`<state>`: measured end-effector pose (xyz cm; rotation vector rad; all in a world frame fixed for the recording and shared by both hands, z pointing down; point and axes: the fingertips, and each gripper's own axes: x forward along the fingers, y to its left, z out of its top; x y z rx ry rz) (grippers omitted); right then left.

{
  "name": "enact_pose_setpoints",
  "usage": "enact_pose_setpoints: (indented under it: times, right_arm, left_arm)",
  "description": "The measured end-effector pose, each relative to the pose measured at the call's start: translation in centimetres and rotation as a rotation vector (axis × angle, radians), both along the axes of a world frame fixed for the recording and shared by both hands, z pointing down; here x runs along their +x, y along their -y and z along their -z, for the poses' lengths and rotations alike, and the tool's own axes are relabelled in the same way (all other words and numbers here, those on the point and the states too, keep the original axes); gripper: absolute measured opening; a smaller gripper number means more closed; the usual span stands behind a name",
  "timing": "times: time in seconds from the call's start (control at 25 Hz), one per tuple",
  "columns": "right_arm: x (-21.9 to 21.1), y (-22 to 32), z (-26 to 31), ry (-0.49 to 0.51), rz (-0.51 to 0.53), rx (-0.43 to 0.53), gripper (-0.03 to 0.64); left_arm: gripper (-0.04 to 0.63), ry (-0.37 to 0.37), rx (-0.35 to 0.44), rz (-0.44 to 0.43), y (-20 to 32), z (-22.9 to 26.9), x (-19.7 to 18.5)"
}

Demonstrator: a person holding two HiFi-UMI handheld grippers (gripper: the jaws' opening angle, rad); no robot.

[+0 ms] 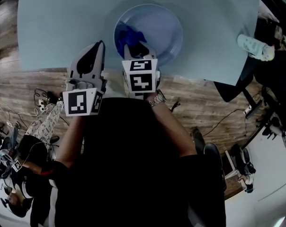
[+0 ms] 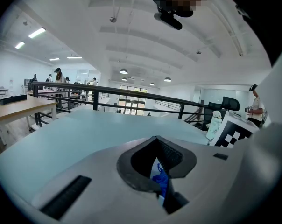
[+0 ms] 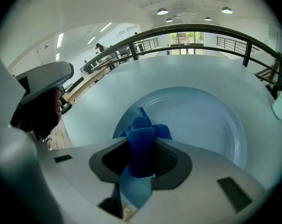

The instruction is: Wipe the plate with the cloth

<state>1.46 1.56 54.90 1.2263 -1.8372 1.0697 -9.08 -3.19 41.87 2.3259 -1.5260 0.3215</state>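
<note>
Right gripper (image 1: 134, 48) is pinching the blue cloth (image 1: 126, 36) at the plate's (image 1: 167, 26) 8 o'clock side. Left gripper (image 1: 100, 44) sits out past 9 o'clock, jaws pressed together, empty.

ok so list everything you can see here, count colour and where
table: 1, pale blue, fills the top of the head view
plate: 1, pale blue-white, on the table near its near edge
cloth: 1, deep blue, bunched on the plate's left part
bottle: 1, white, at the table's right edge
floor: wood brown, around the table
cables: a few, dark, on the floor at the left
watch: 1, silvery, on the person's right wrist
left gripper: 1, grey-white with a black-and-white marker cube, over the table left of the plate, jaws together, apparently empty
right gripper: 1, same colours, at the plate's near rim, shut on the cloth
</note>
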Motion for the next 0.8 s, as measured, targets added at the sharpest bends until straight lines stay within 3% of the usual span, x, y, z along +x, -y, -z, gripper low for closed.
enact_pose_setpoints:
  times: [0.8]
  right_arm:
    - [-0.1, -3.3, 0.2, -0.005, 0.096, -0.007, 0.118]
  left_arm:
    - [0.002, -0.006, 0.019, 0.082, -3.5, 0.6, 0.0]
